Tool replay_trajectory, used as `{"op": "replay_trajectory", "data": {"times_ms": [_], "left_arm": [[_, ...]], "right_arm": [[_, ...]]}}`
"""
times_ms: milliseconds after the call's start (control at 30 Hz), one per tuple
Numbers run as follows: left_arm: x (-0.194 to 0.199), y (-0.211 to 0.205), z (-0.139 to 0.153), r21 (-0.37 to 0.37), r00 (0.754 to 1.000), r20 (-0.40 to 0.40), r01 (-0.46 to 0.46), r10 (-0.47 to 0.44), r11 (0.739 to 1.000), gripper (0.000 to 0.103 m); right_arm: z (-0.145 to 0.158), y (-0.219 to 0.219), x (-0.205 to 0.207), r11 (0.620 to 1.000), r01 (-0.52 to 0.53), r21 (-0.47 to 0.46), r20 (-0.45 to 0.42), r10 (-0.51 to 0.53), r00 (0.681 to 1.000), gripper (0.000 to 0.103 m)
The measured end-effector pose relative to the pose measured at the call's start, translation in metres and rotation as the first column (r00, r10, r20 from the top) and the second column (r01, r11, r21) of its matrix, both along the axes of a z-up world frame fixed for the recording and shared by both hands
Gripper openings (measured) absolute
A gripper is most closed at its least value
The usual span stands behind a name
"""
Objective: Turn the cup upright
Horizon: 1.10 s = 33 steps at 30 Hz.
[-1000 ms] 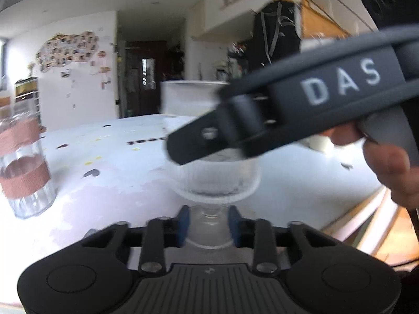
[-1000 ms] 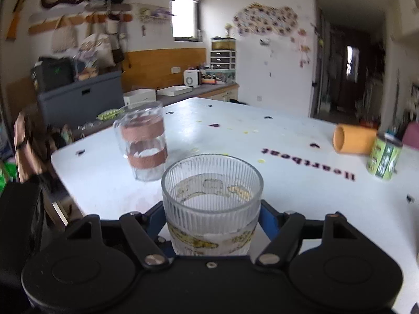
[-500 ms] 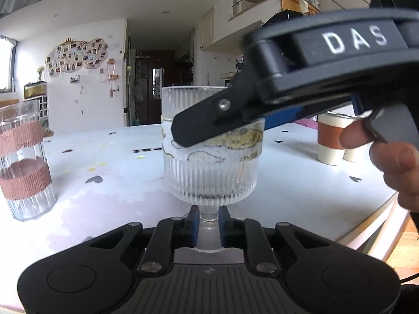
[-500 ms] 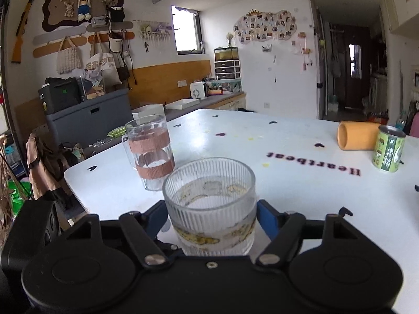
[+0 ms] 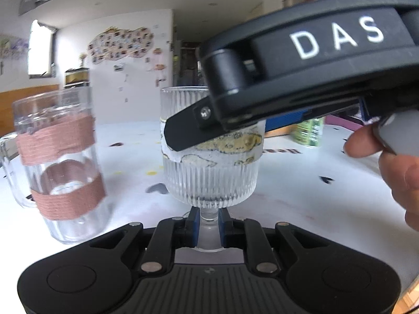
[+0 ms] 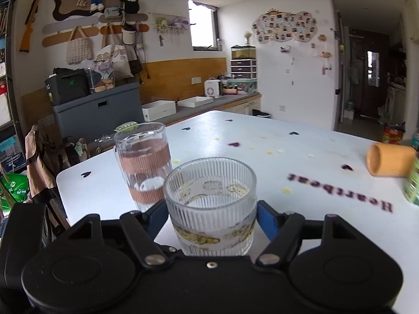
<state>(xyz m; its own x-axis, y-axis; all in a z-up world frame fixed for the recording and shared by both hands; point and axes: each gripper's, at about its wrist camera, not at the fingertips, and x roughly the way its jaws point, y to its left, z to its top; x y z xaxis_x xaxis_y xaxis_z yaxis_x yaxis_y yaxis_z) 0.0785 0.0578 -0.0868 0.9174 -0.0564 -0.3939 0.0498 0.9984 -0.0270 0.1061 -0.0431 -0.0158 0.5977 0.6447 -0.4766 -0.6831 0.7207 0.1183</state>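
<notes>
A ribbed clear stemmed glass cup (image 5: 210, 175) with a yellow-patterned band stands upright, mouth up, over the white table (image 5: 301, 191). My left gripper (image 5: 208, 226) is shut on its short stem, blue pads on both sides. My right gripper (image 6: 212, 217) is around the cup's bowl (image 6: 212, 204), blue pads at its left and right sides; whether they press the glass I cannot tell. In the left wrist view the right gripper crosses in front of the bowl from the upper right.
A clear glass mug (image 5: 57, 172) with two pink woven bands stands just left of the cup, also in the right wrist view (image 6: 144, 164). An orange cup (image 6: 390, 159) lies on its side at the far right beside a green can (image 5: 310, 133).
Both grippers and the cup have shifted toward the banded mug, which now looks closer. The left gripper closed on the stem in the first half second and stays shut.
</notes>
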Motion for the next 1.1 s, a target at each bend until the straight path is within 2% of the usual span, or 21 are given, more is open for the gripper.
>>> {"op": "replay_trajectory", "data": {"times_ms": [133, 500, 533, 600, 633, 700, 767, 833, 1033, 1100], "left_arm": [[0.007, 0.017, 0.005, -0.037, 0.999, -0.023, -0.043, 0.042, 0.998, 0.016], [0.011, 0.028, 0.009, -0.021, 0.994, -0.052, -0.095, 0.094, 0.995, 0.016], [0.010, 0.028, 0.010, -0.024, 0.993, -0.061, -0.100, 0.098, 0.995, 0.016], [0.006, 0.027, 0.013, -0.028, 0.991, -0.082, -0.111, 0.109, 0.993, 0.016], [0.002, 0.027, 0.015, -0.031, 0.991, -0.083, -0.109, 0.106, 0.994, 0.017], [-0.006, 0.026, 0.021, -0.034, 0.991, -0.081, -0.106, 0.103, 0.994, 0.019], [-0.014, 0.025, 0.029, -0.034, 0.992, -0.076, -0.107, 0.104, 0.994, 0.030], [-0.023, 0.025, 0.035, -0.033, 0.992, -0.070, -0.111, 0.109, 0.993, 0.034], [-0.044, 0.019, 0.048, -0.035, 0.989, -0.081, -0.123, 0.120, 0.992, 0.044], [-0.053, 0.014, 0.053, -0.036, 0.991, -0.067, -0.117, 0.114, 0.993, 0.050]], "right_arm": [[-0.001, 0.019, 0.014, 1.000, -0.022, 0.007, -0.001, 0.022, 1.000, 0.074], [-0.003, 0.042, 0.022, 0.999, -0.050, 0.022, 0.014, 0.049, 0.999, 0.075], [-0.003, 0.041, 0.023, 0.998, -0.050, 0.024, 0.012, 0.049, 0.999, 0.076], [-0.002, 0.038, 0.022, 0.999, -0.035, 0.025, 0.012, 0.035, 0.999, 0.091], [-0.001, 0.034, 0.022, 0.999, -0.031, 0.034, 0.016, 0.030, 0.999, 0.092], [0.001, 0.025, 0.021, 0.998, -0.026, 0.057, 0.008, 0.025, 1.000, 0.092], [0.004, 0.013, 0.018, 0.997, -0.012, 0.081, 0.002, 0.011, 1.000, 0.092], [0.007, 0.001, 0.010, 0.996, 0.015, 0.088, 0.007, -0.016, 1.000, 0.092], [0.011, -0.041, -0.023, 0.990, 0.121, 0.078, 0.084, -0.128, 0.988, 0.094], [0.012, -0.055, -0.033, 0.984, 0.155, 0.083, 0.095, -0.162, 0.982, 0.095]]}}
